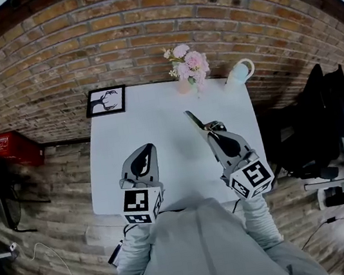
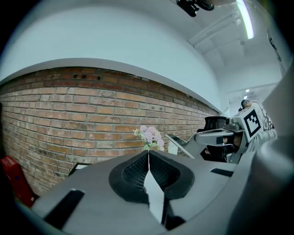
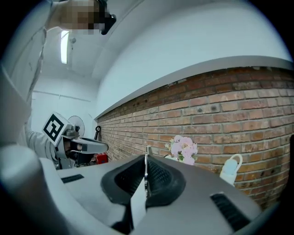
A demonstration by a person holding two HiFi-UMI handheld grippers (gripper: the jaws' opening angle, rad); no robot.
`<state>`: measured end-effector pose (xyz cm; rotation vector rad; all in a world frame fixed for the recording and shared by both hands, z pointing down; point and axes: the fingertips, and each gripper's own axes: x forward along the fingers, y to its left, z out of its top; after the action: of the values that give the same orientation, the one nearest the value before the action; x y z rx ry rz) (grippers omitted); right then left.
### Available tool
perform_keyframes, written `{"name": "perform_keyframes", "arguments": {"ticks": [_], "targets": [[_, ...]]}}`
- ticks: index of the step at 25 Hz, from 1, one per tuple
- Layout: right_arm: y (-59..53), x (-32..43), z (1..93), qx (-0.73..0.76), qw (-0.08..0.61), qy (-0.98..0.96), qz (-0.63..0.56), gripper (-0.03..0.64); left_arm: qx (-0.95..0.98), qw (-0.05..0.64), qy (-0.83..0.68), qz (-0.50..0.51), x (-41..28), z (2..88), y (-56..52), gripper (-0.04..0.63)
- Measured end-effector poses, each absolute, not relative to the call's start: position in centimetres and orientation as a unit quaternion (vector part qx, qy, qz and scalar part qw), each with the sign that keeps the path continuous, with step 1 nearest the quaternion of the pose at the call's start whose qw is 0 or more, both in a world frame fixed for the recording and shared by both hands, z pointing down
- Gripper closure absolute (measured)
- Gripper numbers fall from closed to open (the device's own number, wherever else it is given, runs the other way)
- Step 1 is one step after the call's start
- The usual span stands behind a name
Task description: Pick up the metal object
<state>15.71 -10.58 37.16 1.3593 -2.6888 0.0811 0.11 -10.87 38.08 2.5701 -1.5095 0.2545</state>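
The metal object [image 1: 194, 121] is a flat, narrow blade-like piece. It sticks out forward from my right gripper [image 1: 209, 131], which is shut on it above the right half of the white table [image 1: 157, 129]. In the right gripper view the piece shows as a thin upright strip [image 3: 146, 161] pinched between the black pads. From the left gripper view, the right gripper [image 2: 202, 137] holds the piece [image 2: 179, 143] slanting up to the left. My left gripper [image 1: 148, 149] hovers over the table's near left part, and its pads [image 2: 138, 172] meet with nothing between them.
At the table's far edge stand a black-framed picture [image 1: 106, 101], a pink flower bunch [image 1: 187, 65] and a white jug [image 1: 239, 72]. A brick wall runs behind. A red box [image 1: 16, 149] lies on the floor at left, and a black chair [image 1: 325, 114] stands at right.
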Motion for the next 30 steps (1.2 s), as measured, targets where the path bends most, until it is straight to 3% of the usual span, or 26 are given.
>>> {"name": "perform_keyframes", "arguments": {"ticks": [13,30], "targets": [[-9.5,20.0,35.9,0.510,0.050,-0.858,0.009,0.594,0.857,0.090,-0.499,0.088,0.4,39.0,-11.4,0.566],[-11.5,18.4,37.1,0.506,0.057,-0.860,0.026,0.594,0.846,0.093,-0.517,0.090,-1.8,39.2,-13.5,0.566]]}}
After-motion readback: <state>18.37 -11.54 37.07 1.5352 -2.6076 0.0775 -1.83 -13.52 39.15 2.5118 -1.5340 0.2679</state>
